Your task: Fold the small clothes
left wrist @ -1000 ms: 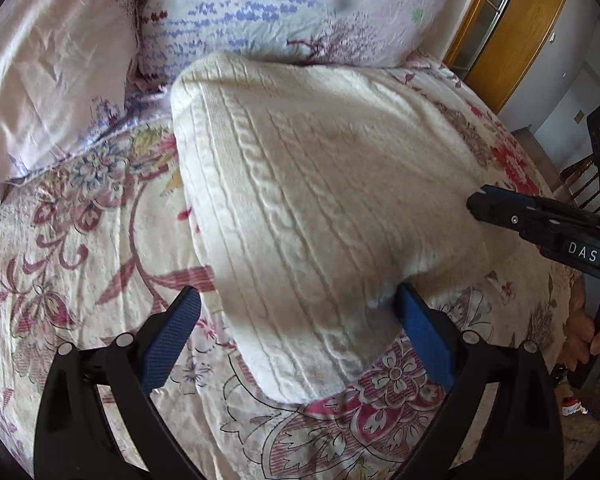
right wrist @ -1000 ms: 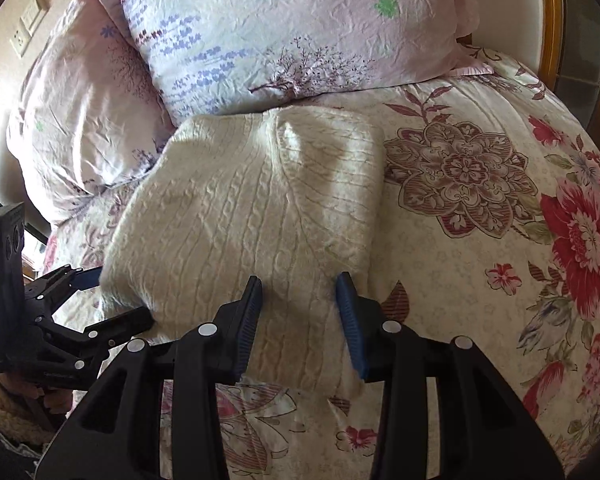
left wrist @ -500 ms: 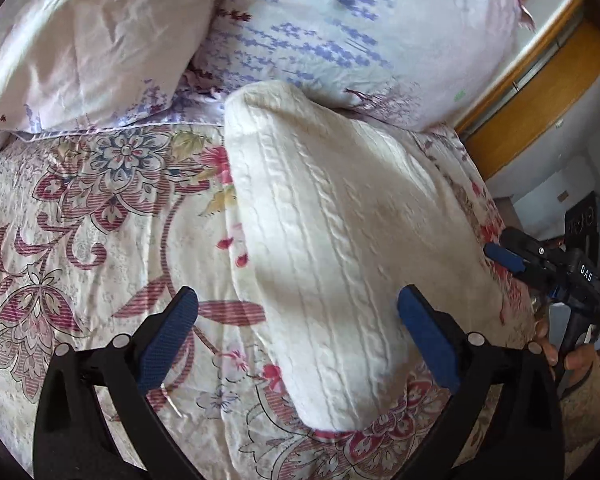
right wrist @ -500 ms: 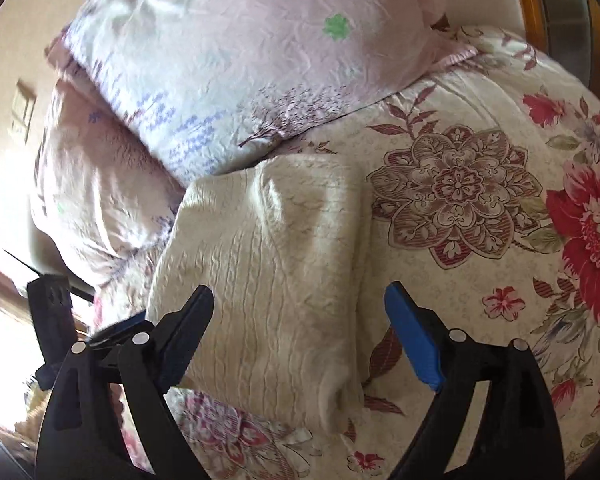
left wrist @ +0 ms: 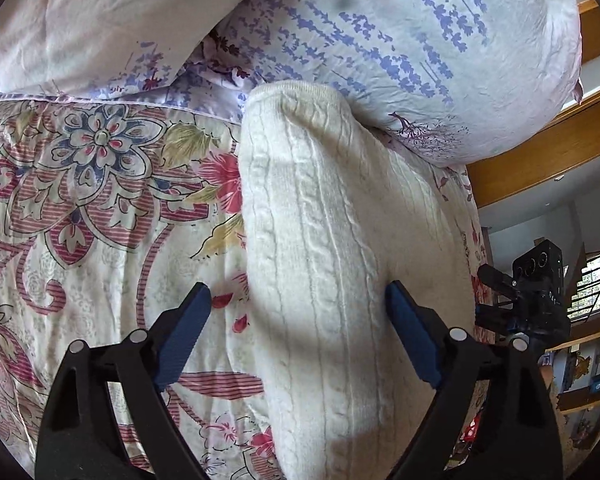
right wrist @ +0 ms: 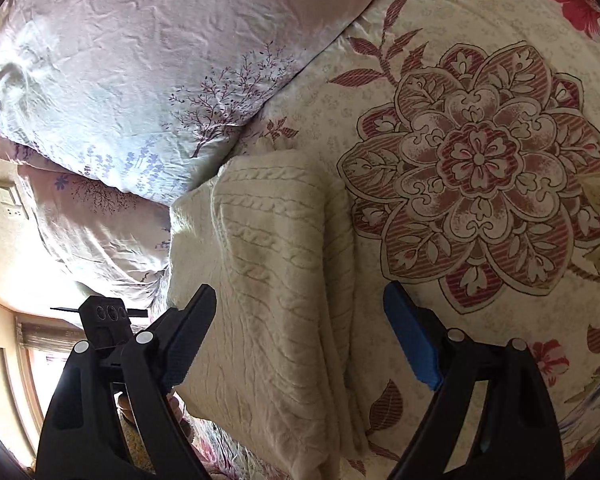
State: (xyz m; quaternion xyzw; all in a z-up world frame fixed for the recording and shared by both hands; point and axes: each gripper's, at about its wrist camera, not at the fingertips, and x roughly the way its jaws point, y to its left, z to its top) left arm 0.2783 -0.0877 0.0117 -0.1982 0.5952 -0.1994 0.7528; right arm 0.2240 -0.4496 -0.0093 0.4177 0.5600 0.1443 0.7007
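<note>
A cream cable-knit sweater (left wrist: 340,248) lies folded in a long rectangle on the floral bedspread (left wrist: 80,208), its far end against a pillow. It also shows in the right wrist view (right wrist: 276,288). My left gripper (left wrist: 296,336) is open and empty, hovering over the sweater's near left part. My right gripper (right wrist: 300,336) is open and empty, above the sweater's right edge. The right gripper shows at the far right of the left wrist view (left wrist: 528,300). Part of the left gripper shows at the lower left of the right wrist view (right wrist: 104,320).
Two pale floral pillows (left wrist: 400,40) (left wrist: 100,20) stand at the head of the bed. The bedspread (right wrist: 480,160) extends to the right of the sweater. A wooden frame (left wrist: 548,148) and a room with shelves lie beyond the bed's right edge.
Both grippers have opened wide and let go of the sweater. Both have tilted and drawn back, so the views have turned and the sweater looks narrower.
</note>
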